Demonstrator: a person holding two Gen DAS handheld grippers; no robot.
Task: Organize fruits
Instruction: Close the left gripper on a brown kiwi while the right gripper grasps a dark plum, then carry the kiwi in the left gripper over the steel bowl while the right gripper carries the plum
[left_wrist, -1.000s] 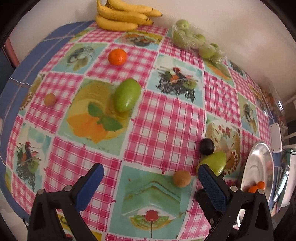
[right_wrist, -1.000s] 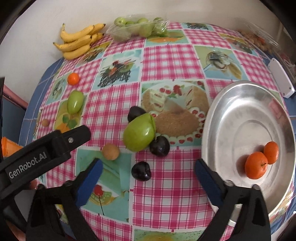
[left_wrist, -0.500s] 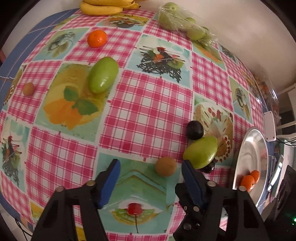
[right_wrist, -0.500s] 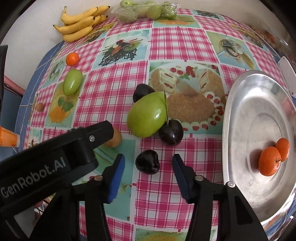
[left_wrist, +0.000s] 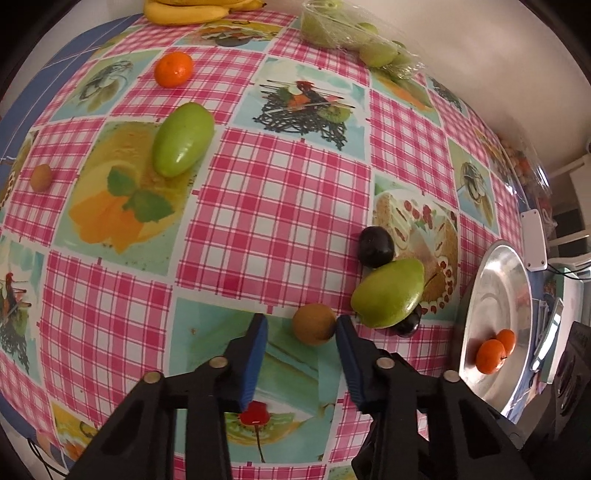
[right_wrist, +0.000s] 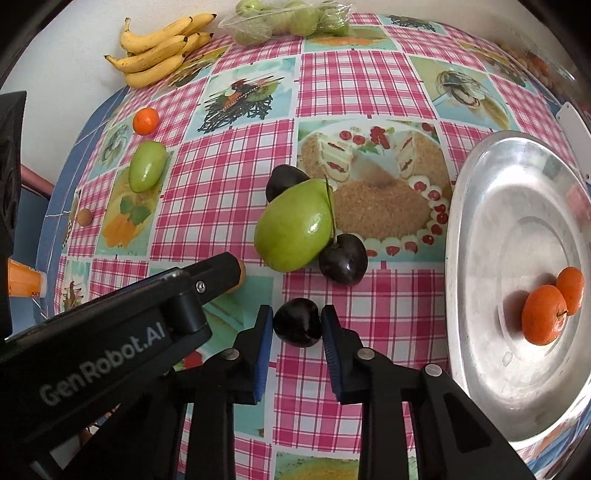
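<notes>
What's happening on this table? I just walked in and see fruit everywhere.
A person is sorting fruit with two handheld claws. The right claw has shut on a dark plum lying on the tablecloth. The left claw is closing around a small brown fruit; only one pad touches it. Two oranges already sit in the metal tray. Other fruit is still out on the tablecloth.

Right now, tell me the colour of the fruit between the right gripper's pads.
Very dark purple, almost black: the plum, clearest in the right wrist view.
</notes>
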